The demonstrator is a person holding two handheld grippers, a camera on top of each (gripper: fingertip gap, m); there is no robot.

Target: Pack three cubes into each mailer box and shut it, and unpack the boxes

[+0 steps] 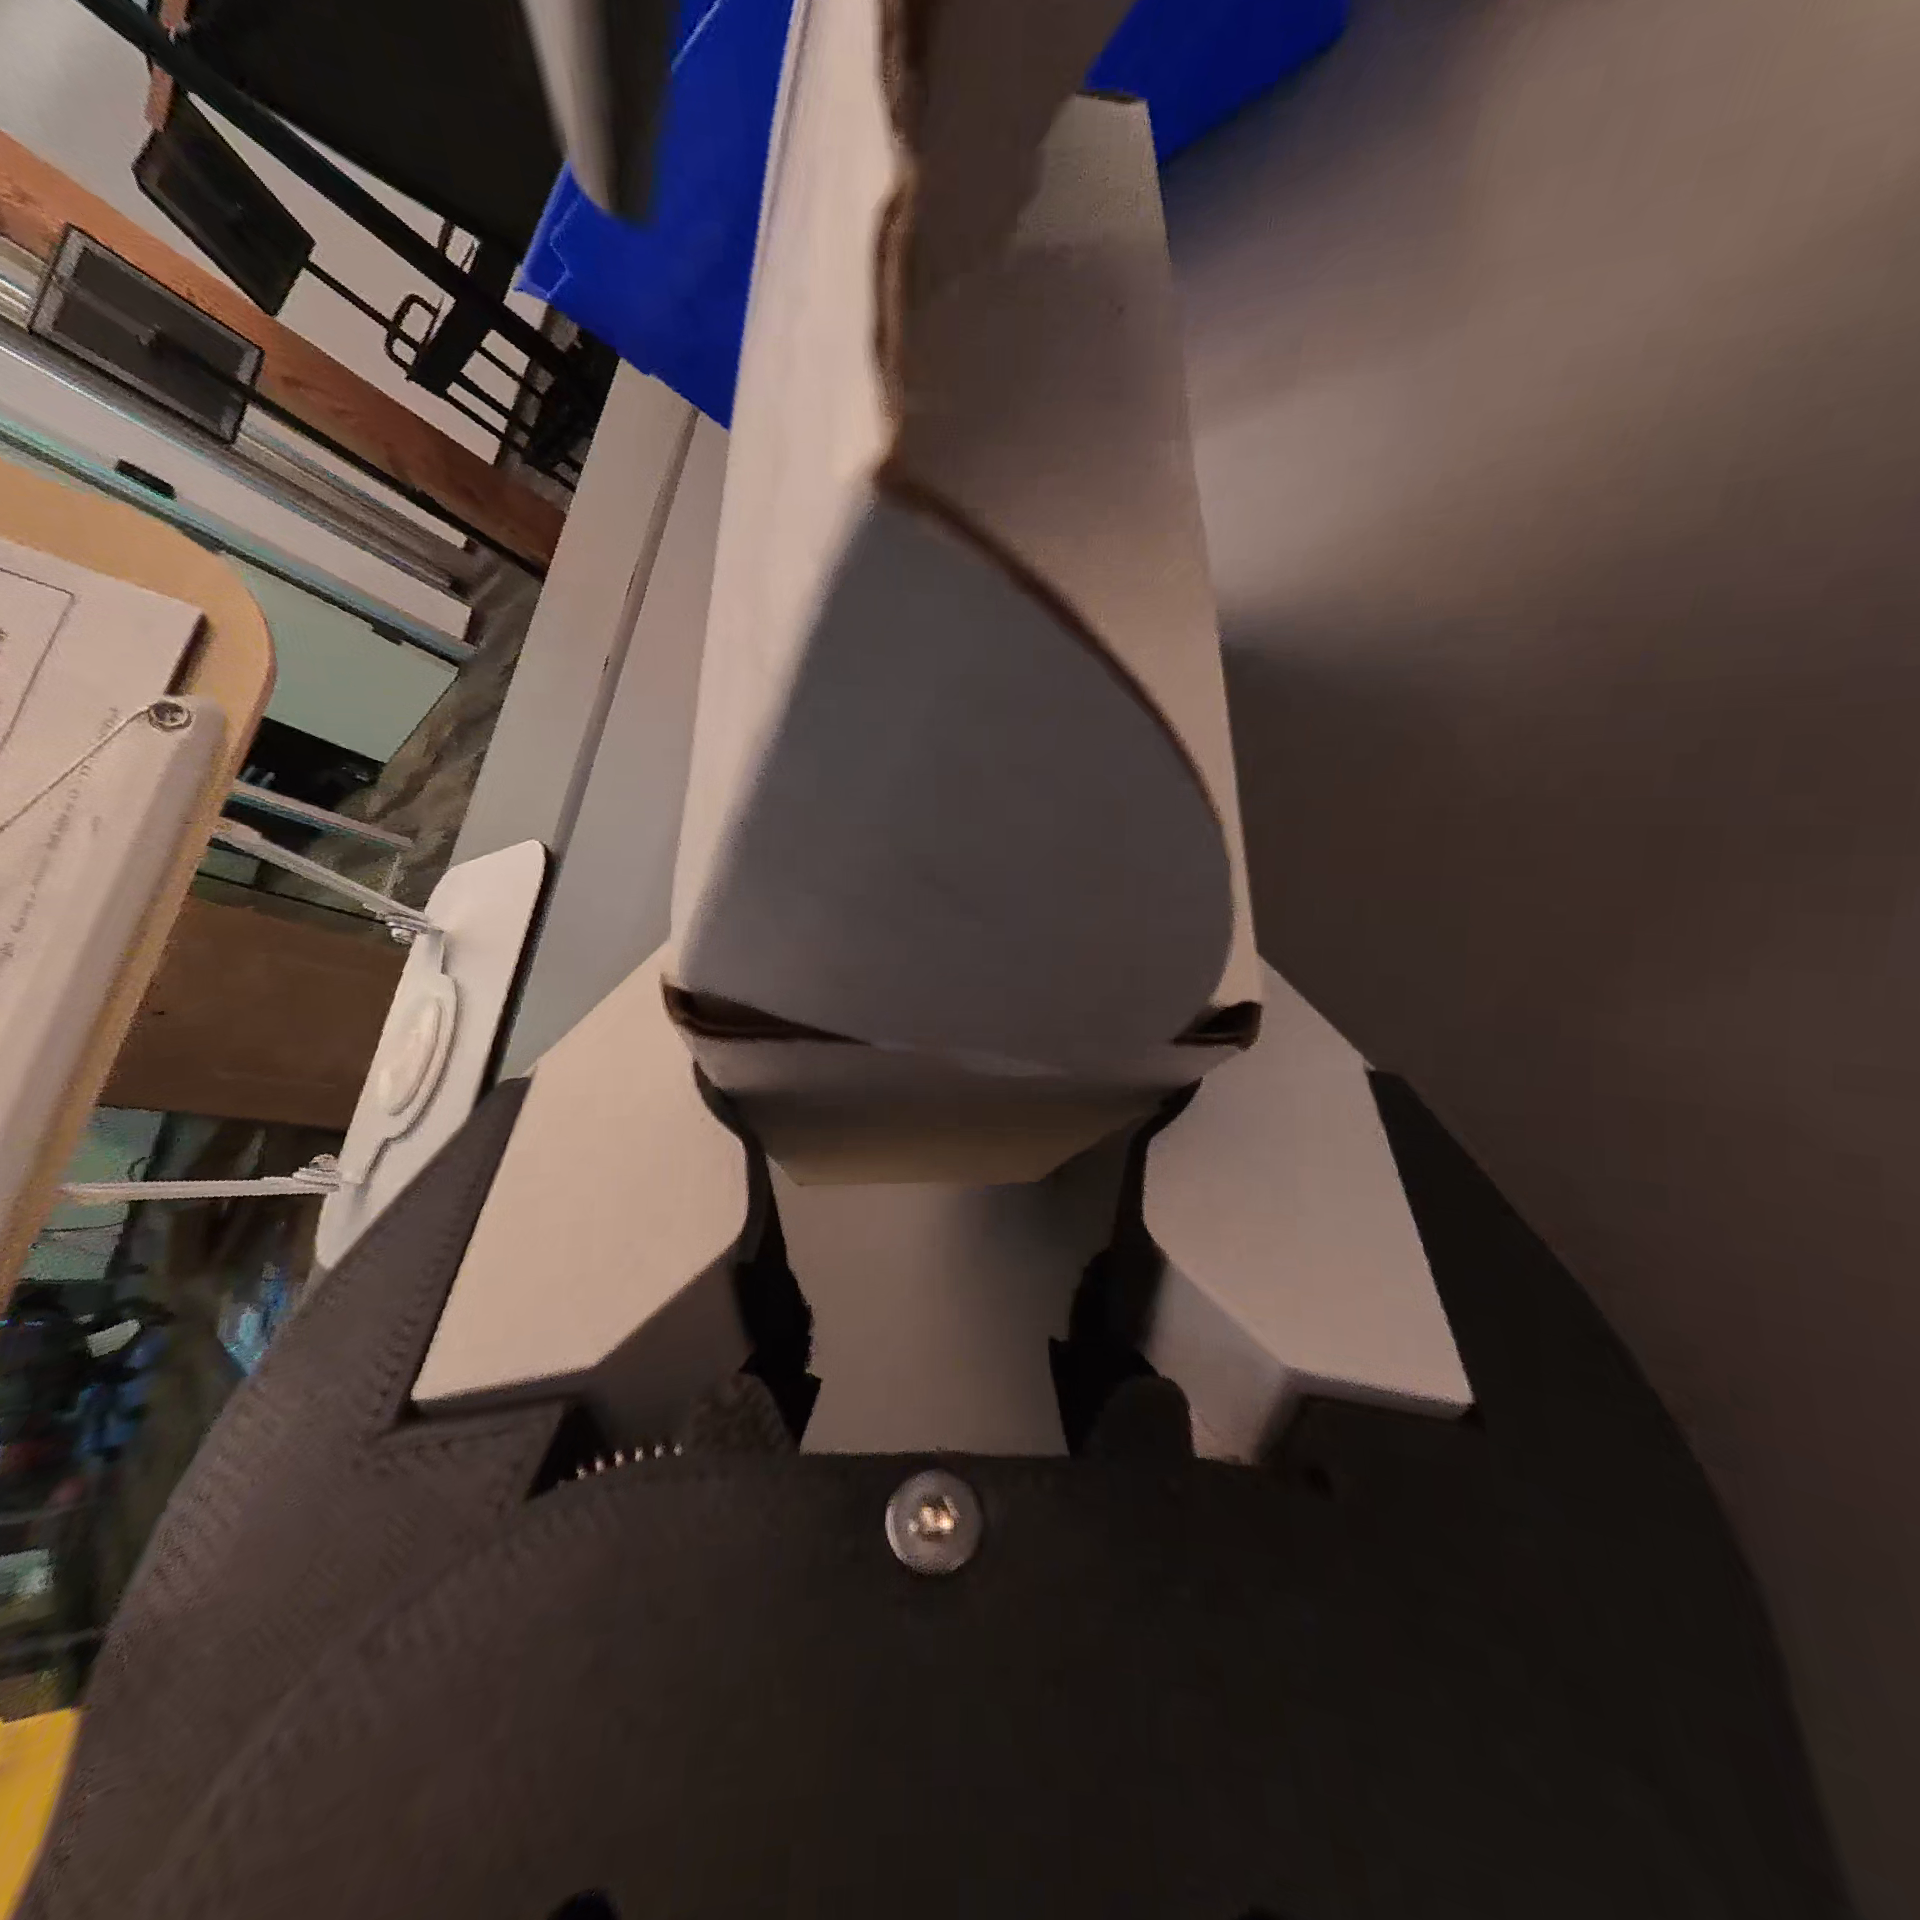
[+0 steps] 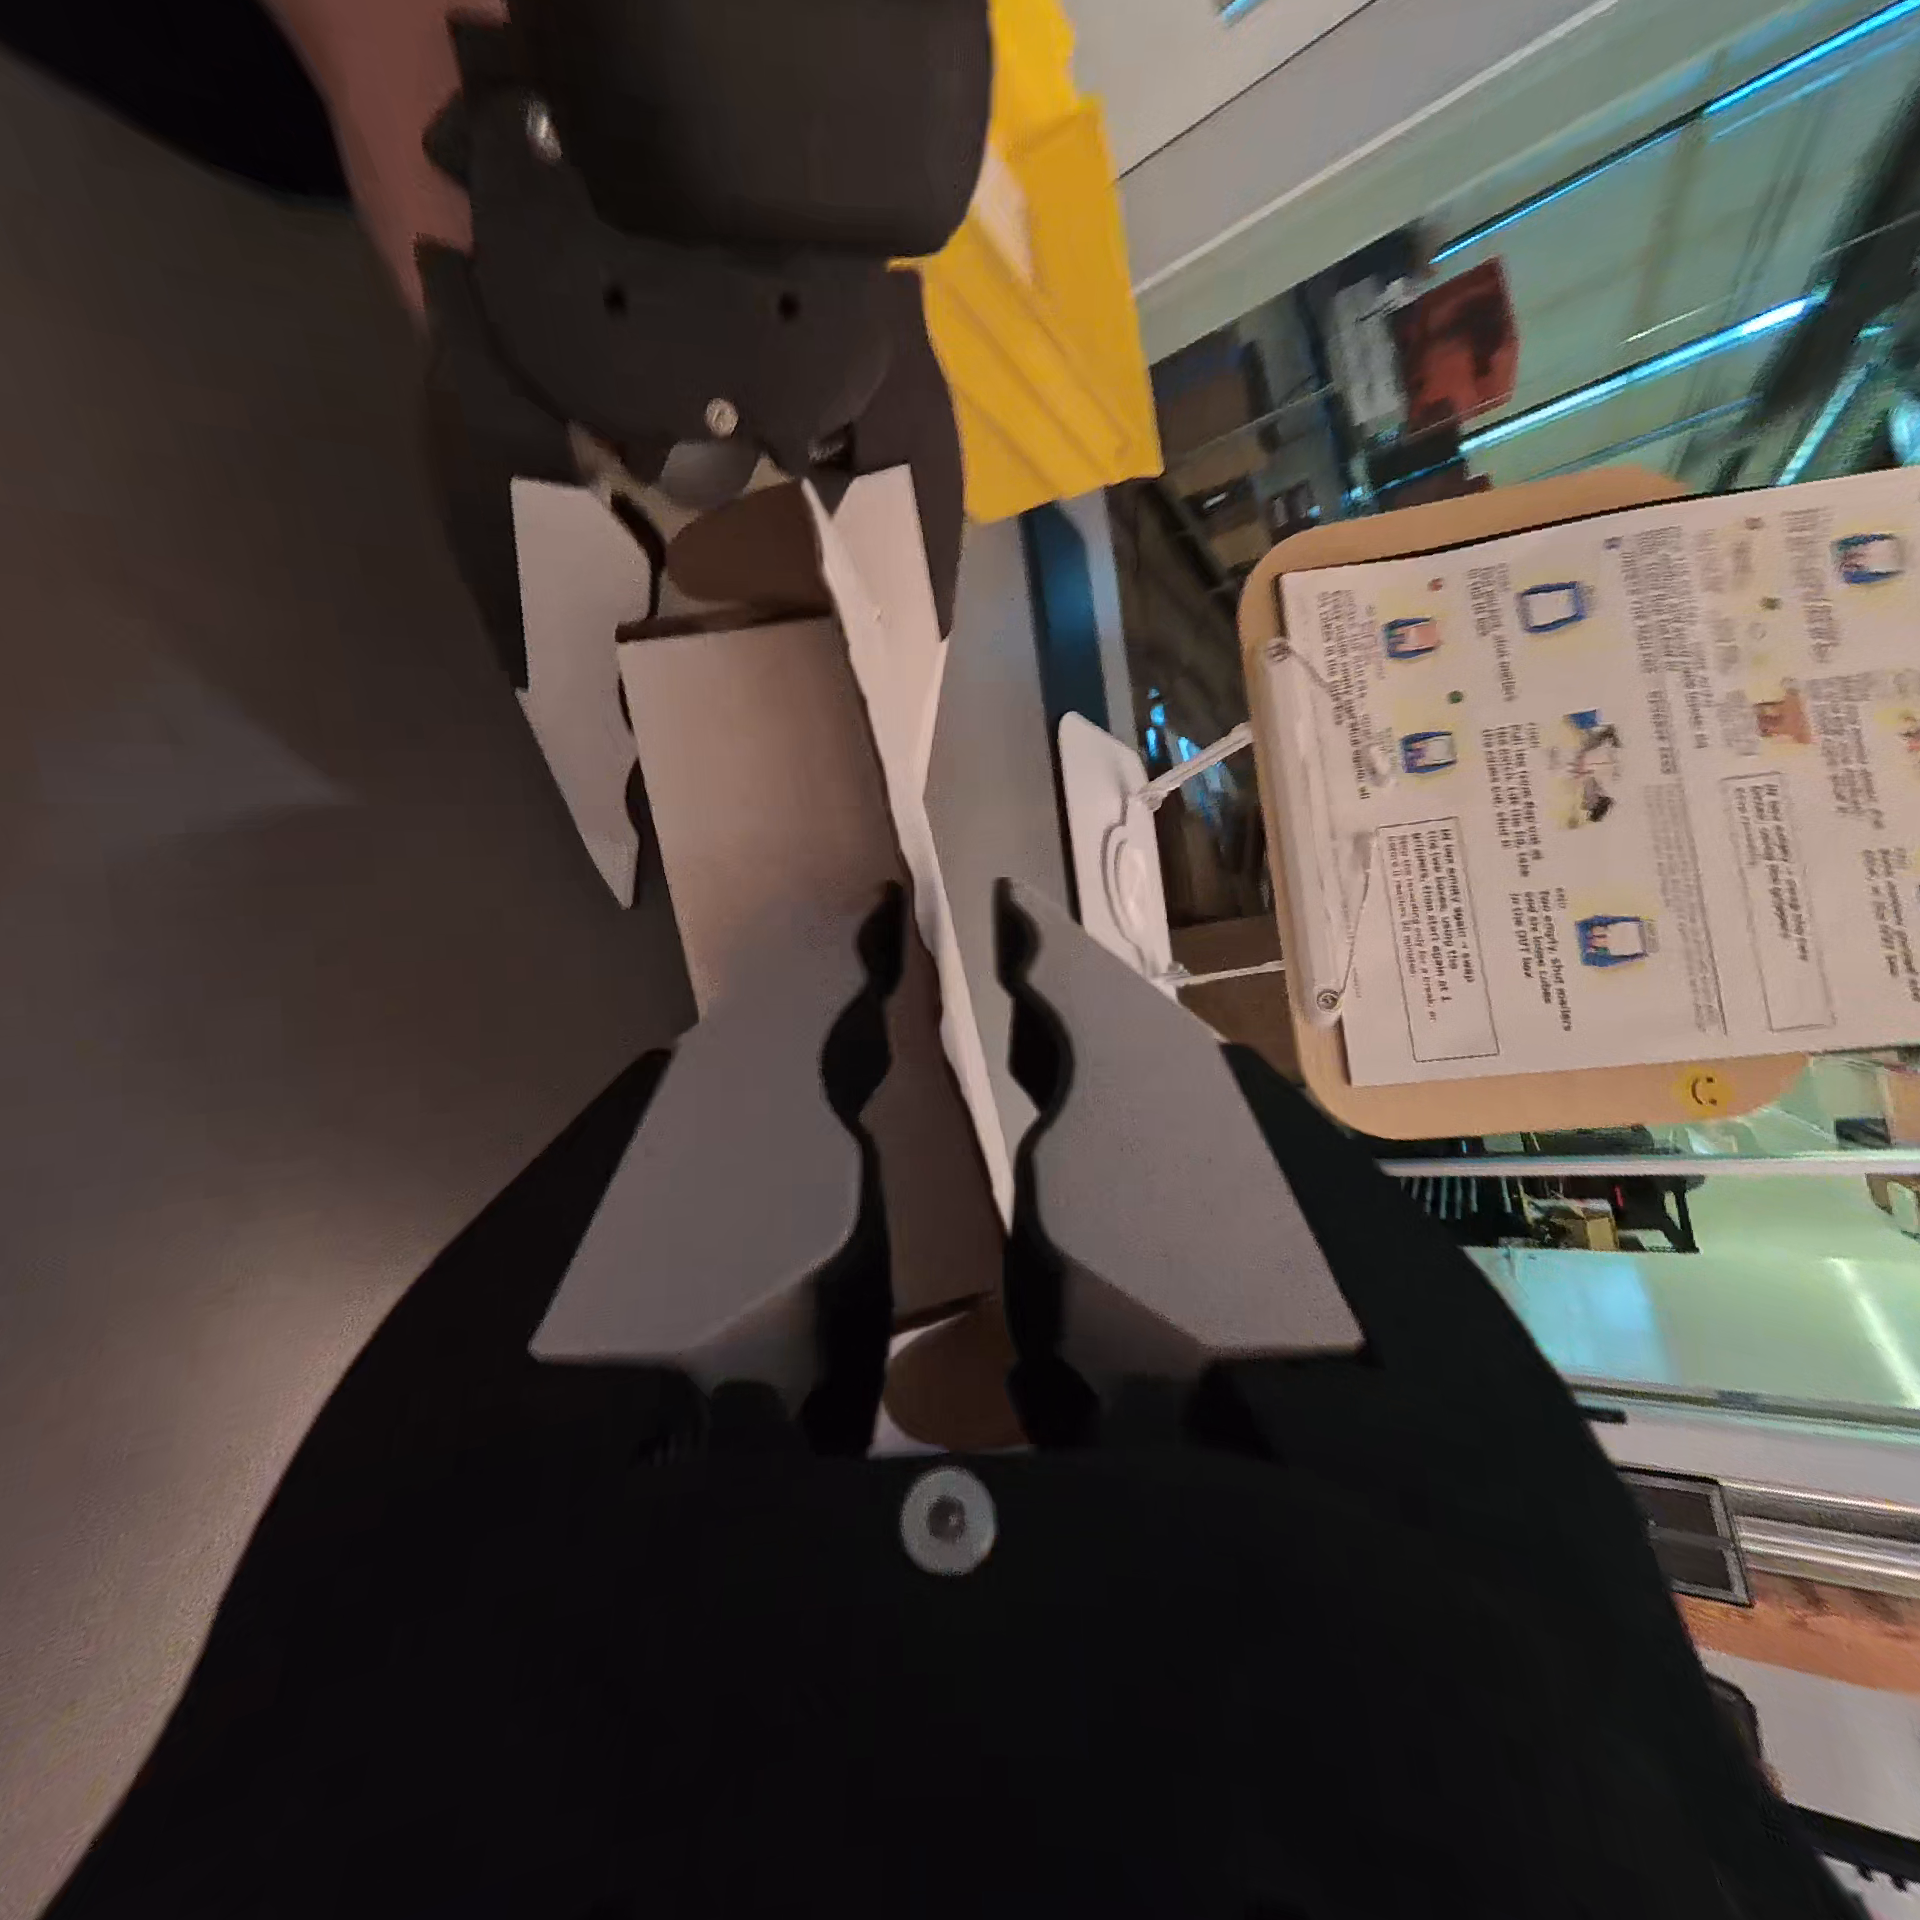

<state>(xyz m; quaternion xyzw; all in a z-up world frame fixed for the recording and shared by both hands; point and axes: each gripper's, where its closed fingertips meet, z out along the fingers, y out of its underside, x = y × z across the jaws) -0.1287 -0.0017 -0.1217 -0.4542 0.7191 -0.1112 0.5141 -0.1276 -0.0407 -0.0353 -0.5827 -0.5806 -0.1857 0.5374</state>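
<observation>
- Mailer box [image 1: 966, 810] is up off the grey table [image 1: 1558, 935], held between both tools, tipped on its side. That's the landmark for all that follows.
- Left gripper [image 1: 945, 1164] is clamped on the box's near end; white fingers [image 1: 582, 1226] sit either side of a cardboard tab w/ the end panel pressed right up to them.
- Right gripper [image 2: 945, 935] comes in at the box's opposite end; jaws narrowed on the thin flap edge [image 2: 935, 1091]. Looks like a pinch, but contact's blurred, so can't tell for sure.
- Seen from the right wrist view, the left tool's black body sits at the far end of the box, so the two face each other across it.
- No cubes visible; box interior is hidden from both cams. Can't say if it's packed or emptied.
- Blue bin [image 1: 665, 260] is beyond the box's far end; yellow bin [image 2: 1039, 312] lies past the left tool's end; instruction board [image 2: 1558, 810] stands off to the side, well apart.
- Doing this well, imo: keep the left grip firm as the anchor, let the right one do the folding, and swing the flap along its crease, not against it.
- Risk: thin card buckles or slips if pinched near the corner; grab mid-edge. Keep the box level-ish so nothing slides out.
</observation>
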